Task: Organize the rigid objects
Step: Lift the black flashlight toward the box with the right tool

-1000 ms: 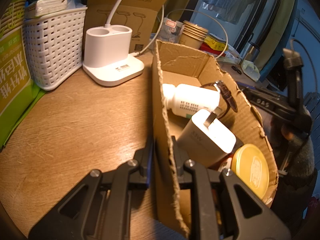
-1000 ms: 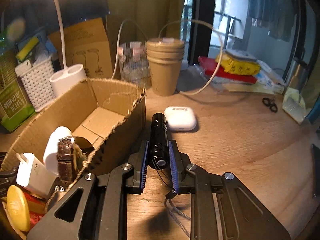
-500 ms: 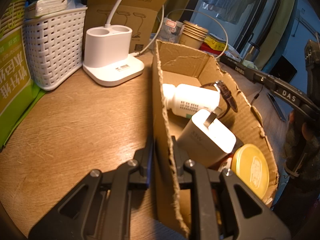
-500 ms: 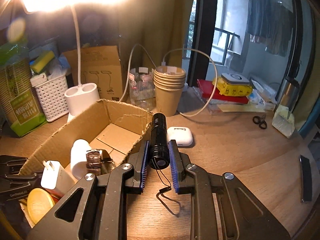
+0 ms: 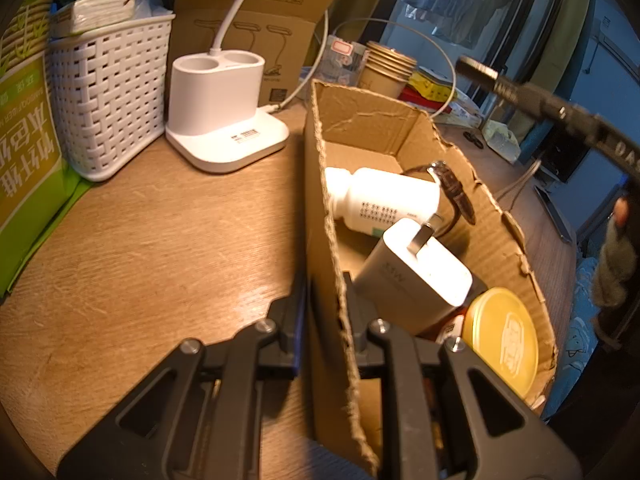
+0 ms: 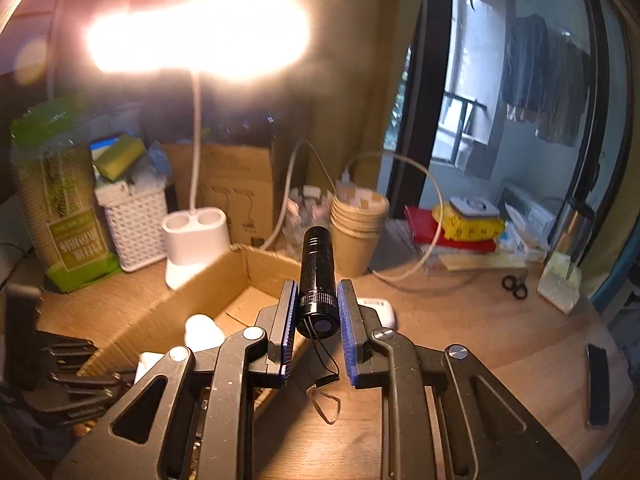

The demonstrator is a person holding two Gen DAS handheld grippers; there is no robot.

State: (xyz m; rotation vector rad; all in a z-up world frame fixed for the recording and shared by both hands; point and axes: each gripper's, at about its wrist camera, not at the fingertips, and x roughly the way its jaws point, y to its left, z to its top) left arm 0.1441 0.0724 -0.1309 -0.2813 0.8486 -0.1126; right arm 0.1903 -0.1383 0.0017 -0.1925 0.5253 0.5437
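Note:
My left gripper is shut on the left wall of an open cardboard box. The box holds a white bottle, a white charger, a brown-strapped watch and a yellow-lidded tin. My right gripper is shut on a black flashlight with a wrist cord, held in the air above the box's right side. A white earbud case lies on the table behind the right gripper, partly hidden.
A white lamp base and white woven basket stand left of the box. Stacked paper cups, cables, scissors and a dark phone lie on the wooden table. The lit lamp head glares overhead.
My right gripper has risen with the flashlight, from the table to well above the box. In the left wrist view it has climbed up along the right edge. The left gripper has not moved.

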